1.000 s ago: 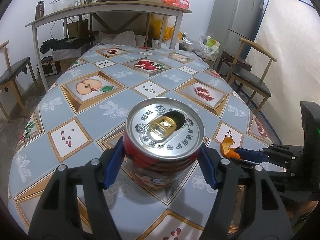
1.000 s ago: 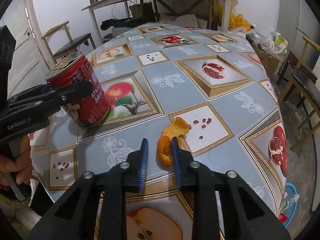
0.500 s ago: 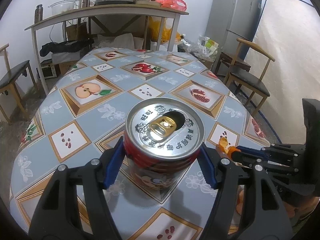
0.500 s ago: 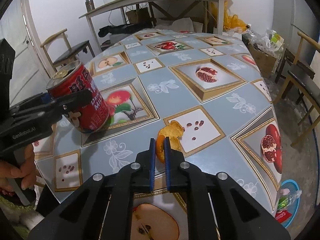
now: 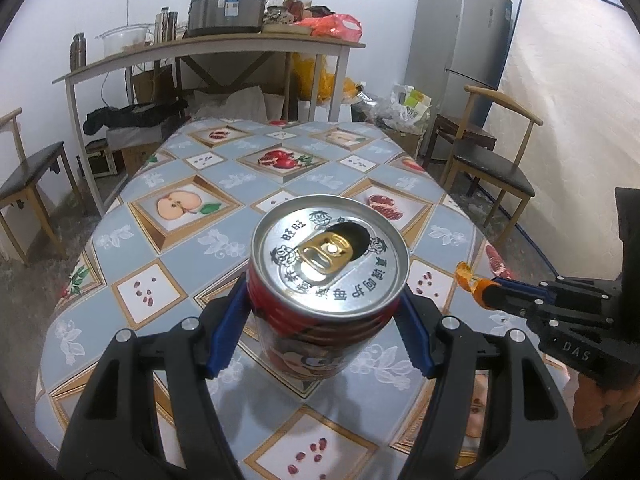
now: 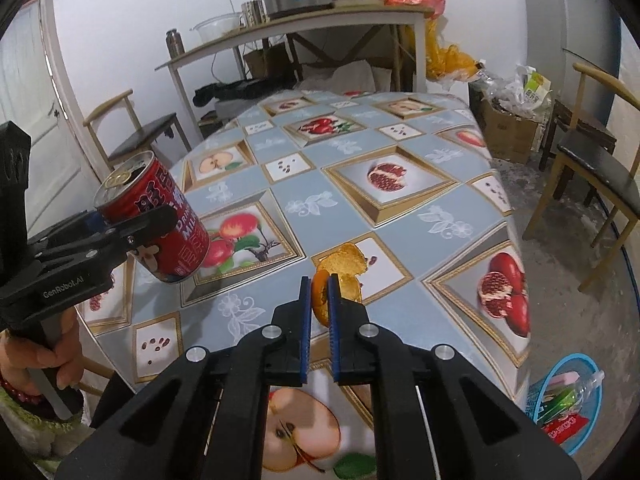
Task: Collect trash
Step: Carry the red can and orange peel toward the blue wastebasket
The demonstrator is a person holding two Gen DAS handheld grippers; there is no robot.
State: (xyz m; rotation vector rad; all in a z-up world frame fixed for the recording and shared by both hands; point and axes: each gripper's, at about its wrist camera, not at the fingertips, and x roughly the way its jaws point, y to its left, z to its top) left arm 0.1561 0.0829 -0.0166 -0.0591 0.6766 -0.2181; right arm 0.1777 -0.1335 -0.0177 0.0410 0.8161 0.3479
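The table point(image 6: 400, 148), covered in a blue-grey cloth printed with framed fruit pictures, is filling both views and running away toward twelve o'clock. In the right wrist view a blue basket point(image 6: 532, 390) holding wrappers and a plastic bottle is sitting on the floor at about four o'clock, below the table's edge. The left gripper point(image 5: 324, 312) is clamping its blue pads on either side of a red drink can point(image 5: 328, 280), which is tilting a little and hanging clear of the cloth; its opened silver top with a gold pull tab is facing the left wrist camera, and in the right wrist view the same can point(image 6: 160, 224) is showing at nine o'clock, with a hand point(image 6: 44, 356) wrapping the gripper's handle below it at about eight o'clock. The right gripper point(image 6: 320, 292) is pinching a piece of orange peel point(image 6: 320, 300) between nearly closed pads, having just been closing on it, and the peel is hanging just above the cloth. A second, curled piece of peel point(image 6: 346, 260) is lying on the cloth just beyond, at twelve o'clock from the fingertips.
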